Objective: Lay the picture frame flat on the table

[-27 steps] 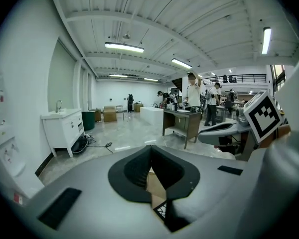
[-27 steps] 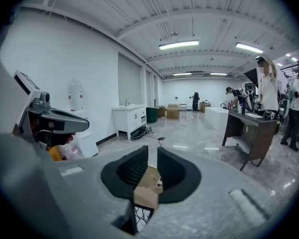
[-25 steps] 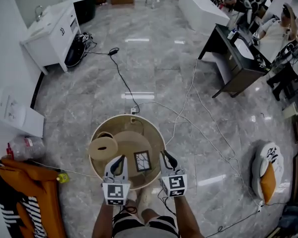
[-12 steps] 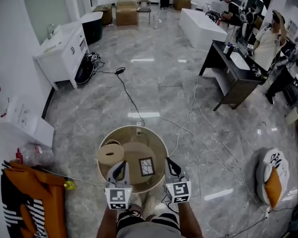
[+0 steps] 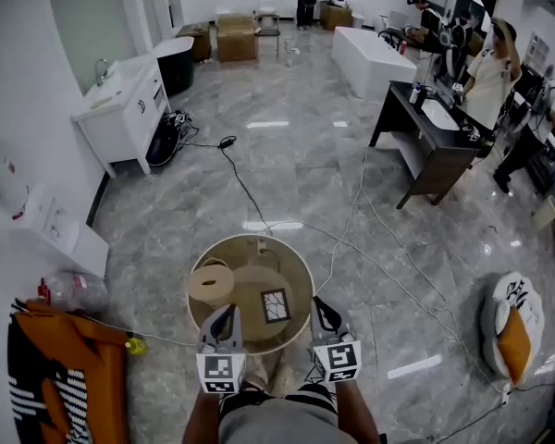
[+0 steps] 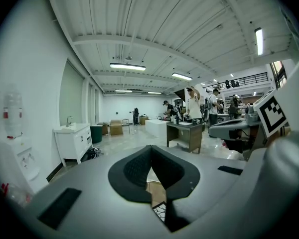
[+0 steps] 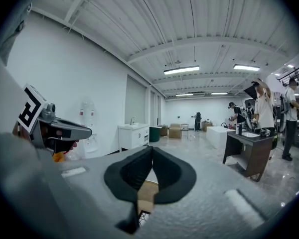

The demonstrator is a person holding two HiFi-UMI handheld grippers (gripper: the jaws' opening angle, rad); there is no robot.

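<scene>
The only print to make out is the black-and-white square marker on each gripper's cube. The left gripper (image 5: pixel 226 314) (image 6: pixel 150 148) has its jaws pressed together on nothing, and the right gripper (image 5: pixel 318 305) (image 7: pixel 152 151) is likewise closed and empty. Both hover at the 6 o'clock rim of the round pale wooden table (image 5: pixel 296 268).

The small dark-edged square picture frame (image 5: pixel 276 305) lies flat on the table at about 4 o'clock from its centre, apart from both grippers. A tan round disc-shaped object (image 5: pixel 210 283) sits at 9 o'clock.

The floor is glossy grey marble tile. A black cable (image 5: pixel 243 181) and white cables (image 5: pixel 370 257) cross it toward 12 and 2 o'clock. A white vanity cabinet (image 5: pixel 129 109) stands at 10 o'clock and a dark desk (image 5: pixel 435 151) at 2 o'clock. Orange fabric (image 5: pixel 69 377) lies at 8 o'clock, well clear of the table.
</scene>
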